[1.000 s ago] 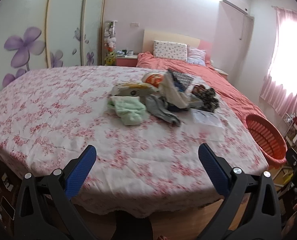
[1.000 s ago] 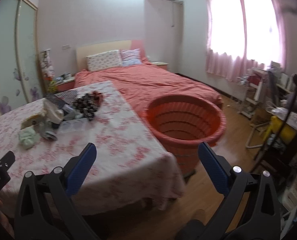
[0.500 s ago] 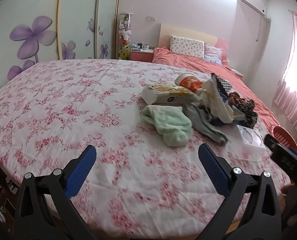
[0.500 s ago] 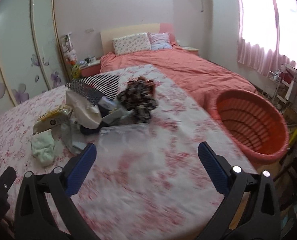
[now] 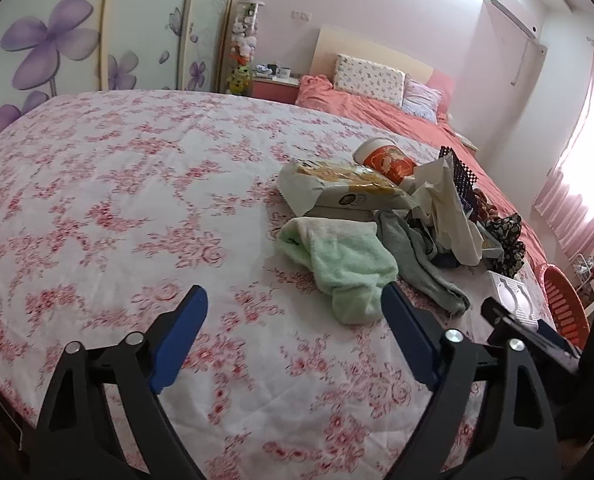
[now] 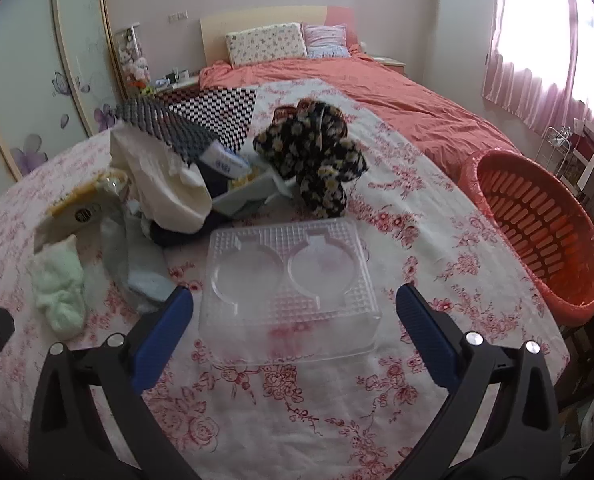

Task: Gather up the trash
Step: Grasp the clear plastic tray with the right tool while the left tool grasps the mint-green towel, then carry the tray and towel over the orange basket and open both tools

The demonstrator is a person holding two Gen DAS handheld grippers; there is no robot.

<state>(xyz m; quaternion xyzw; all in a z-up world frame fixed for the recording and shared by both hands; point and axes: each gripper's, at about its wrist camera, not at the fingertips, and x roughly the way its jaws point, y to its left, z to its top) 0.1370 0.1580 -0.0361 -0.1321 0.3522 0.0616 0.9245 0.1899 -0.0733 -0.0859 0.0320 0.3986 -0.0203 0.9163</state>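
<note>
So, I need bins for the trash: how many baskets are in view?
1: the orange slatted basket stands on the floor beside the floral bed's right edge, seen from the right wrist. Others could be out of frame.

Both grippers have closed in on the pile (image 5: pixel 397 216); left jaws narrowing, empty.

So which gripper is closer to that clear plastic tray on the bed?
Right. The right gripper is open with the clear plastic tray lying just ahead between its fingers; the left gripper, jaws closing on nothing, is off beside the green towel.
</note>
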